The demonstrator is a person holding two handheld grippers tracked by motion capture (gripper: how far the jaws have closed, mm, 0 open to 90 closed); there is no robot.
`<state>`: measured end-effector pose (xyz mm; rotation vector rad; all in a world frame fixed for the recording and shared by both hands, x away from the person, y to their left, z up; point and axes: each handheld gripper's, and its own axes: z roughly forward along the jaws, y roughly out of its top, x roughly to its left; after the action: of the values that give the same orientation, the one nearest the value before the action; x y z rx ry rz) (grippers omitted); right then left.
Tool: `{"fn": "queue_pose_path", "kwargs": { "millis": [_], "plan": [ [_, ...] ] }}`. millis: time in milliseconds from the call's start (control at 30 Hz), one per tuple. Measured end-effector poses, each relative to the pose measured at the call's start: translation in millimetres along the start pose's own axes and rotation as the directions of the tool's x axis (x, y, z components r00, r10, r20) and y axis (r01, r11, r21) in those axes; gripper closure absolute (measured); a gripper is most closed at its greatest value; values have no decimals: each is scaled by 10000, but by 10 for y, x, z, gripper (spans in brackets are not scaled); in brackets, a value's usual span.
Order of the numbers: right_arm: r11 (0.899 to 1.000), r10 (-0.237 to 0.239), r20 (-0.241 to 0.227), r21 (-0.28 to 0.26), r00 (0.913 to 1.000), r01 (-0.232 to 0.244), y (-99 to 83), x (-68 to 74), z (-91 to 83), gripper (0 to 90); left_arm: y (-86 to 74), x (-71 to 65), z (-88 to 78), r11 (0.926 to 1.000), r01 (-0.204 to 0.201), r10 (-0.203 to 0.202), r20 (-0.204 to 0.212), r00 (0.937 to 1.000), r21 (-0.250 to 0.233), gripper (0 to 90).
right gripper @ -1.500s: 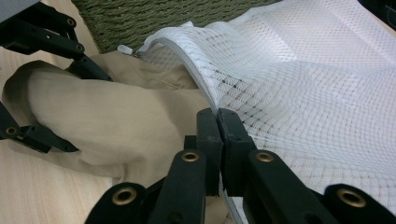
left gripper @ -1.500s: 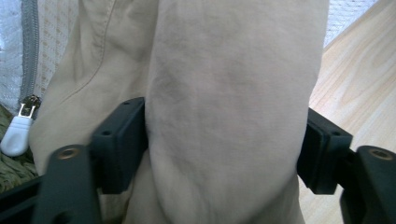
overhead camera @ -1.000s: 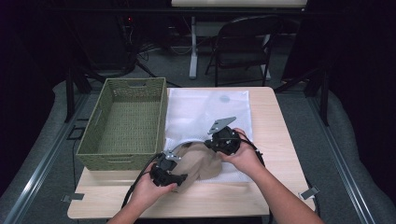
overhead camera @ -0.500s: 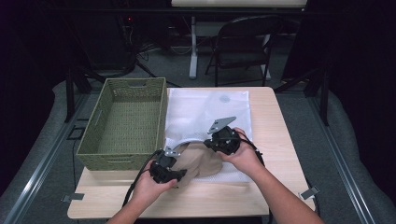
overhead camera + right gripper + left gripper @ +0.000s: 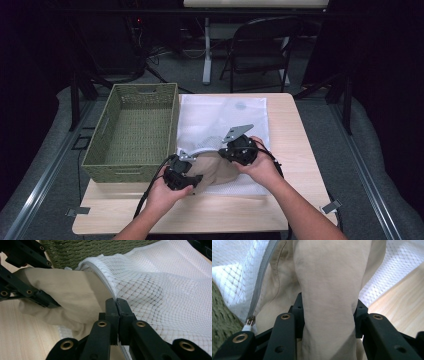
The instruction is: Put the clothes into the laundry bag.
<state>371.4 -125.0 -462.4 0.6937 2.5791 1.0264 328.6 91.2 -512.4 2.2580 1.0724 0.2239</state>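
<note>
A beige garment lies half inside the open mouth of a white mesh bag on the wooden table. My left gripper grips a thick fold of the garment; its jaws have just been closing and now press the cloth from both sides. My right gripper is shut on the bag's grey zipper edge and holds the mouth up over the garment. The bag's zipper pull hangs at the left of the opening.
An empty green woven basket stands left of the bag and touches its edge. A bare strip of table runs along the front edge. A folding chair stands beyond the table's far side.
My left gripper has shifted slightly and closed on the garment's fold. The right hand has kept still with the bag's edge.
</note>
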Motion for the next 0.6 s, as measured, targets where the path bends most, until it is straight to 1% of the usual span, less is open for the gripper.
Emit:
{"fn": "queue_pose_path", "kwargs": {
  "millis": [133,200,233,300,333,400,467,500,533,600],
  "plan": [
    [10000,-12,-21,-25,10000,12,3,4,-4,887,48,-5,41,10000,42,-43,-157,9999,-36,597],
    [10000,-36,14,-11,10000,36,6,7,-8,887,71,-3,65,9997,186,-188,-144,9997,-125,597],
    [10000,-18,18,-44,10000,19,6,11,-7,887,85,-2,75,9996,227,-230,-215,9995,-156,598],
    [10000,-56,-4,-42,10000,56,10,15,-10,888,102,-1,88,9994,287,-292,-225,9993,-204,598],
    [10000,-65,-44,-50,10000,64,11,16,-10,888,114,4,93,9995,239,-244,-248,9994,-198,598],
    [10000,-66,-56,-39,10000,66,13,20,-9,888,134,4,112,9990,358,-365,-230,9991,-275,598],
    [10000,-88,-66,-34,9999,87,15,22,-5,888,156,12,125,9990,351,-358,-252,9990,-264,598],
    [10000,-58,-51,-68,10000,57,15,25,-3,888,165,12,136,9987,414,-422,-264,9988,-307,598],
    [10000,-61,-59,-75,10000,60,15,25,-3,888,174,22,141,9990,342,-351,-324,9989,-299,598],
    [9999,-50,-67,-90,10000,50,16,26,-2,888,187,26,160,9983,472,-484,-333,9983,-356,598]
  ]
}}
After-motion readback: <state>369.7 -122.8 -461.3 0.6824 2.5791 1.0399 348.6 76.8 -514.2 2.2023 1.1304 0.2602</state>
